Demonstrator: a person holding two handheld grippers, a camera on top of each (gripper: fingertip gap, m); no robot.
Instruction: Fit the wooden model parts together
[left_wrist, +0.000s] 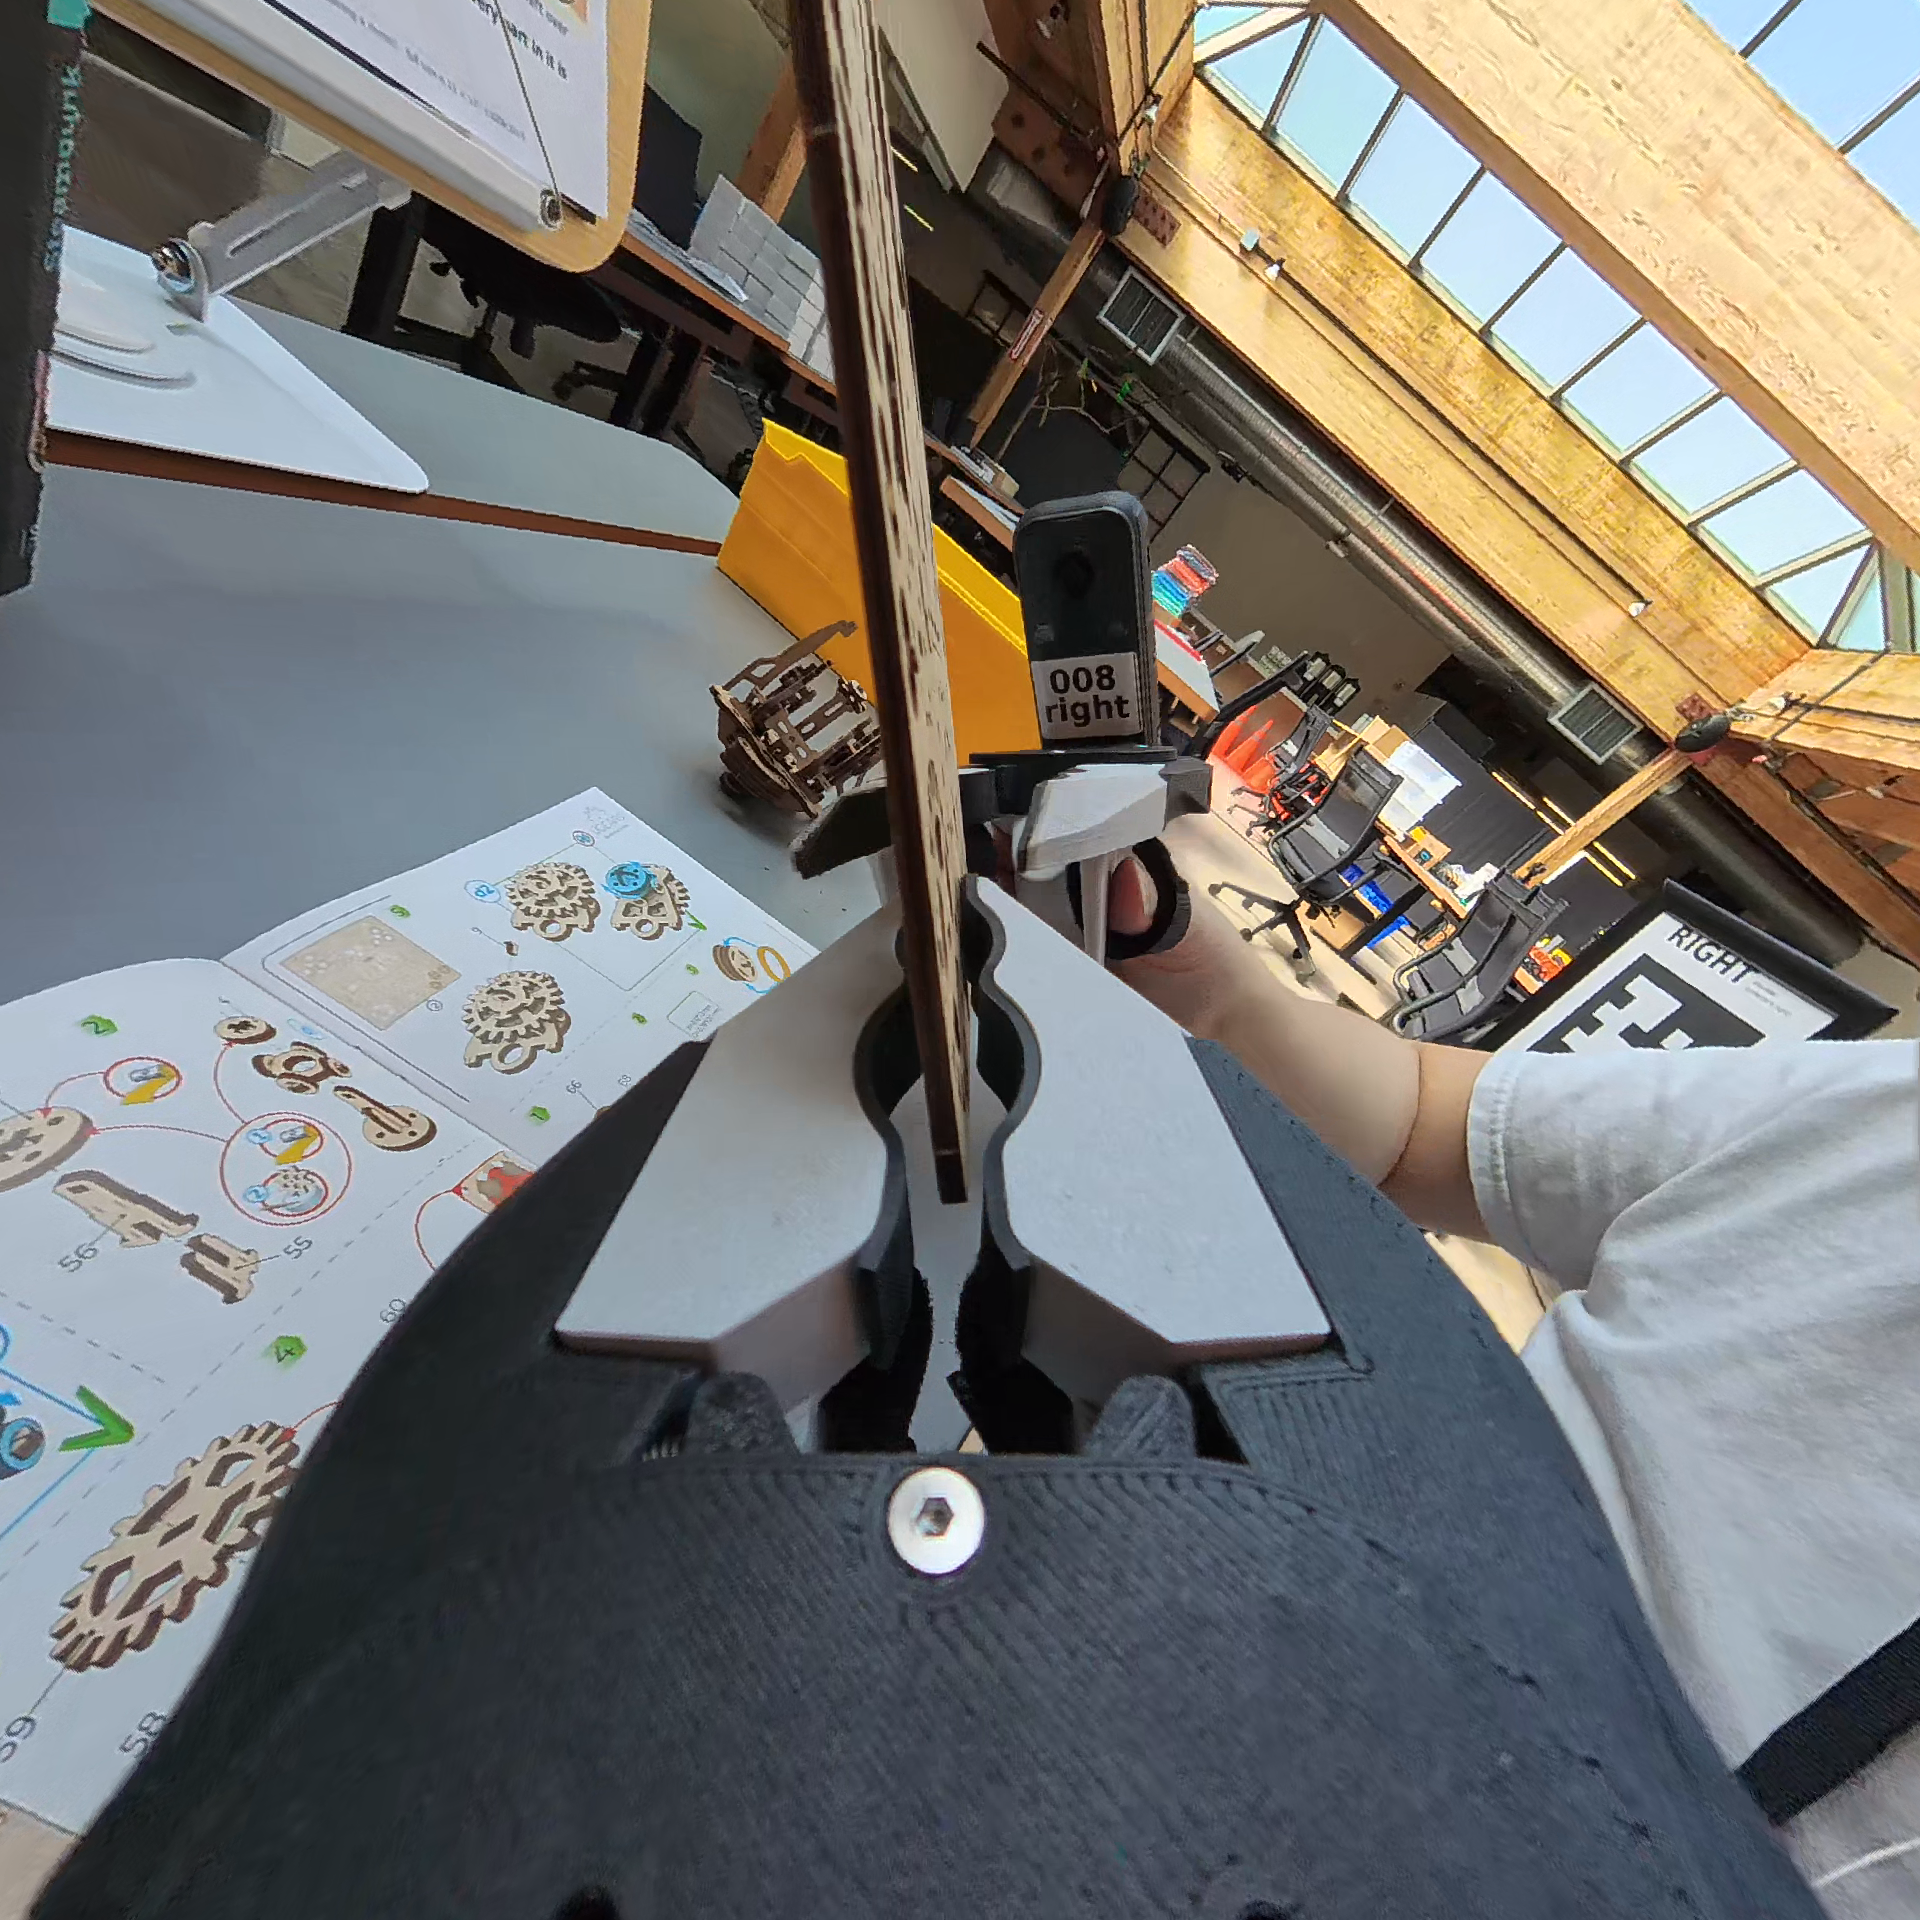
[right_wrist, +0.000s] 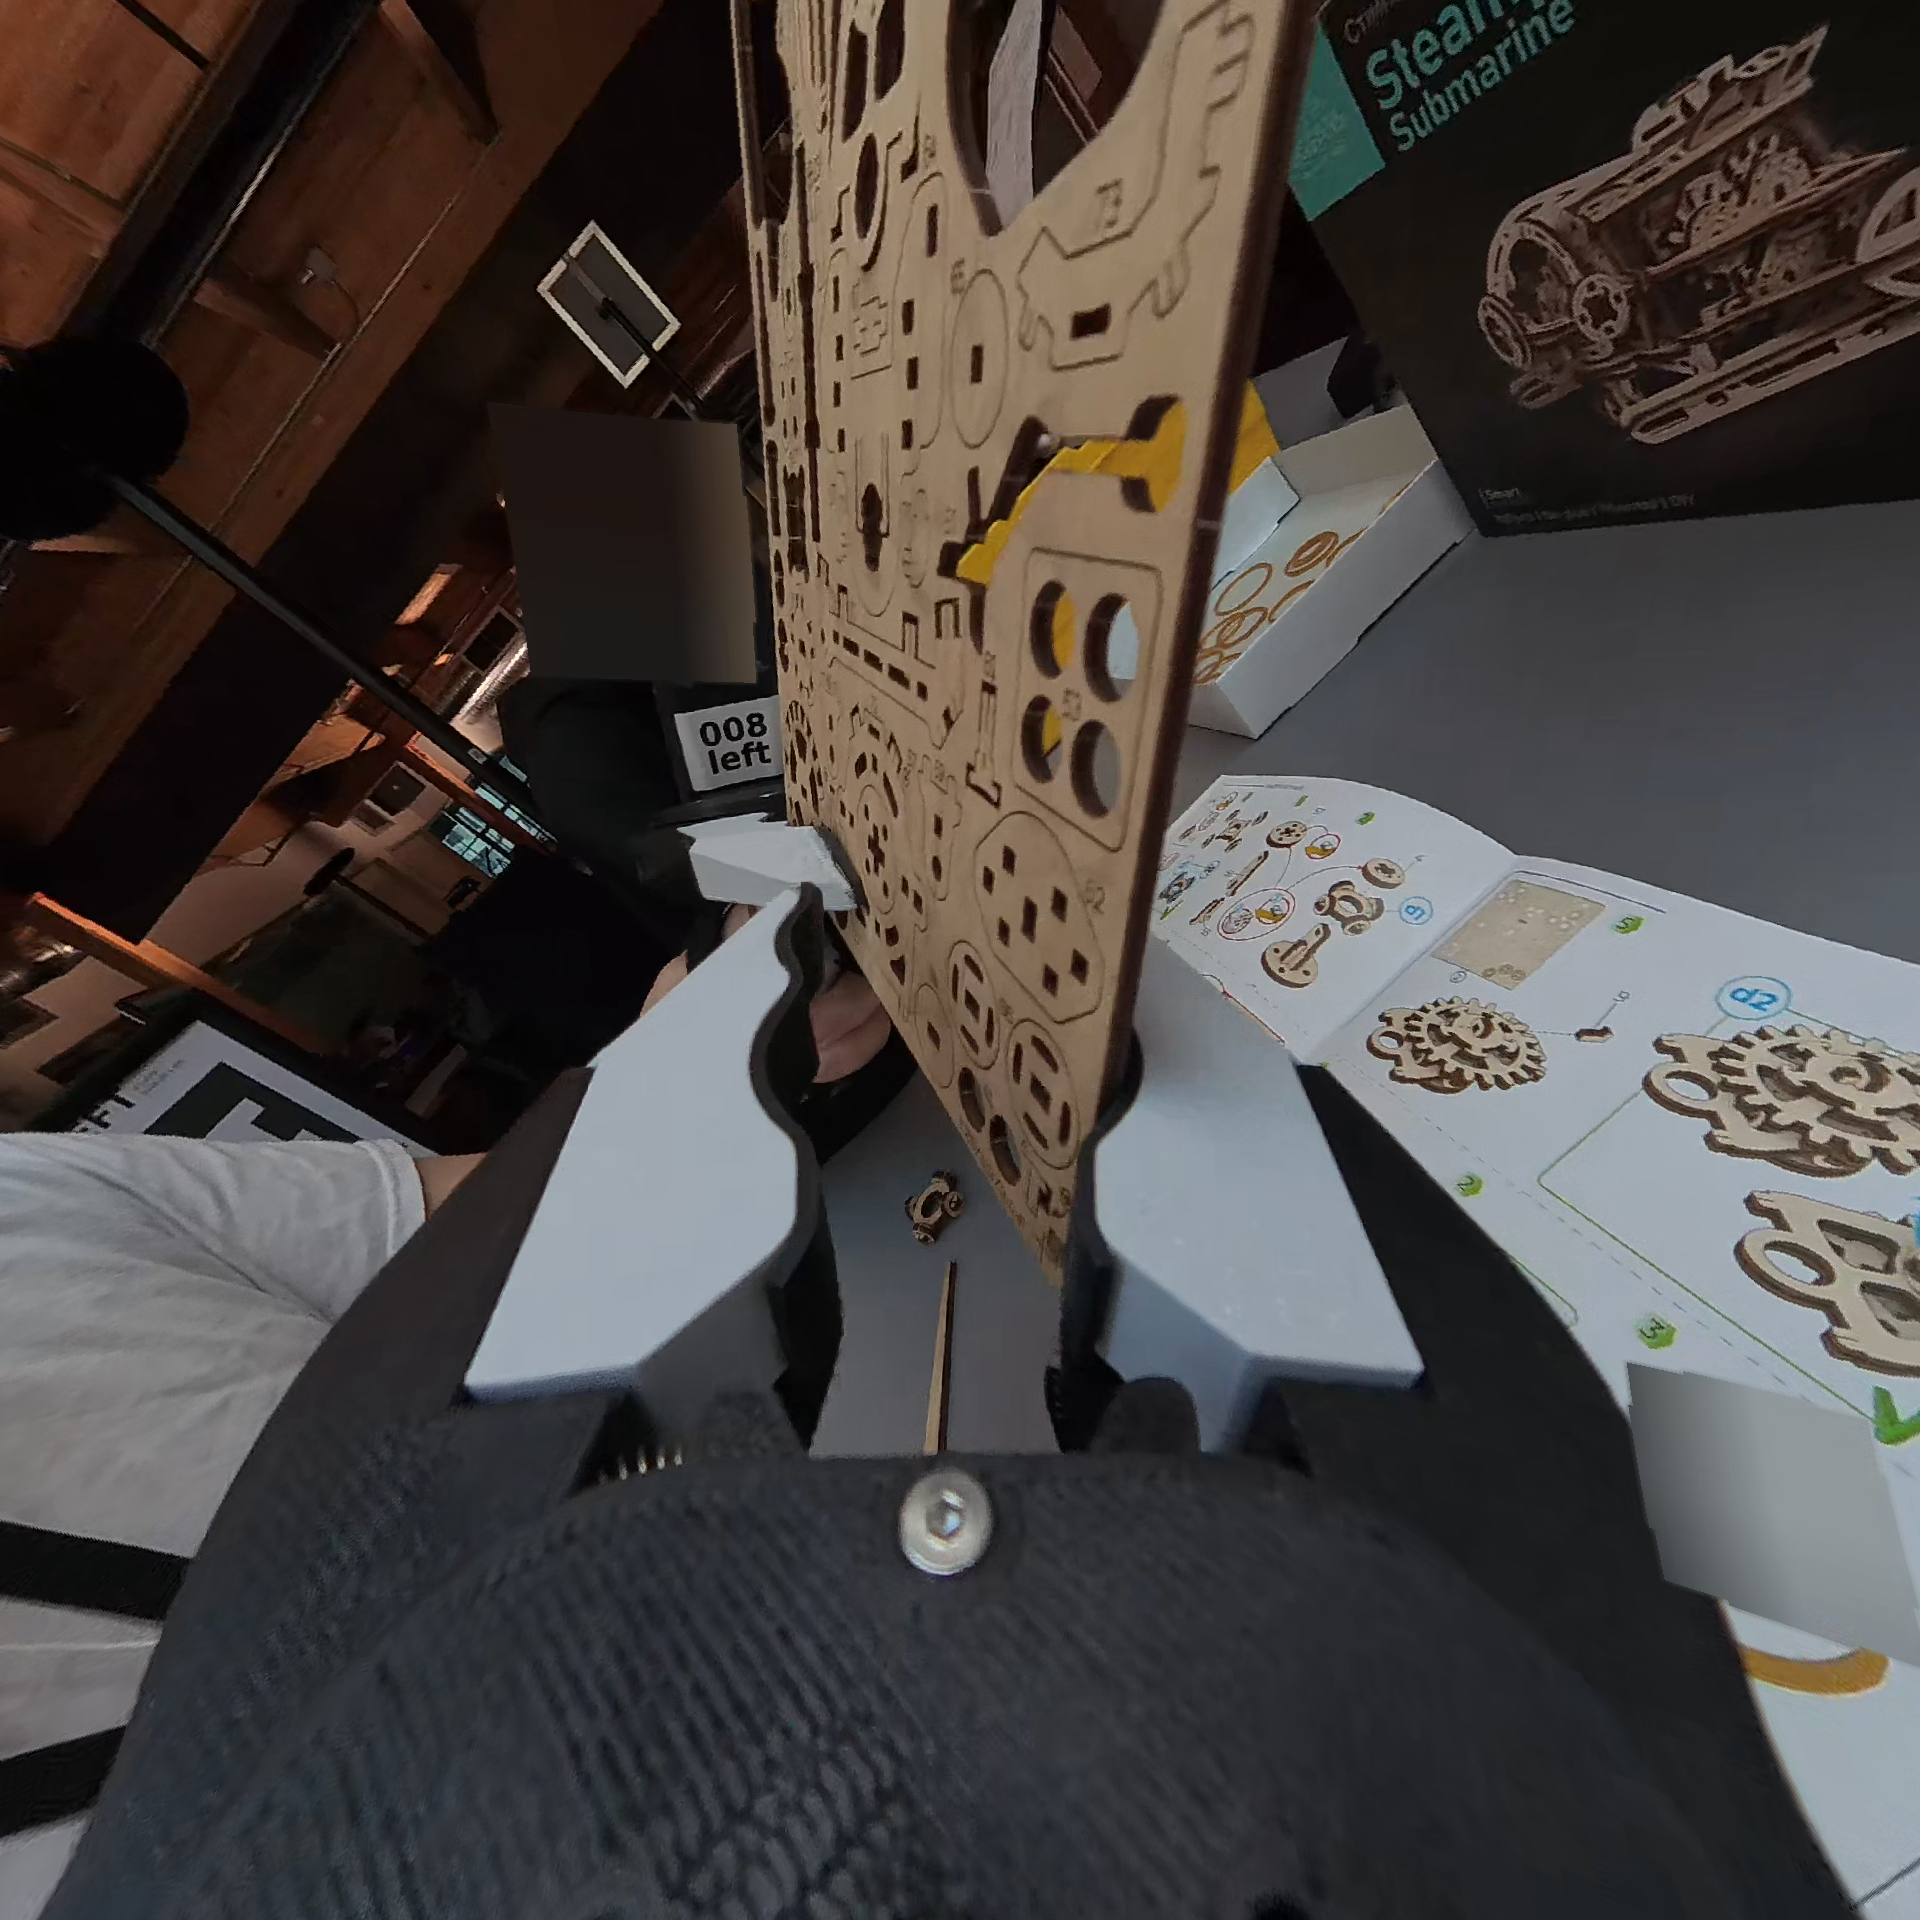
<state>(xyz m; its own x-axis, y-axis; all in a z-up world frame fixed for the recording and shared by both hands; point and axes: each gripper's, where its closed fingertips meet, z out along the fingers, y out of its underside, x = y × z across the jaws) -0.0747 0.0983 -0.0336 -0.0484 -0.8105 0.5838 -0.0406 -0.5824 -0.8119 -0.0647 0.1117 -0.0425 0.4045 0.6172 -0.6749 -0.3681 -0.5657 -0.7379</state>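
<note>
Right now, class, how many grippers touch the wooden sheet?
2. The left gripper clamps the wooden sheet's edge; the right gripper stands open around its lower corner, one finger touching.

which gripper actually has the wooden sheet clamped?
The left gripper: its jaws are closed on the wooden sheet. The right gripper is open, with the sheet against one finger only.
</note>
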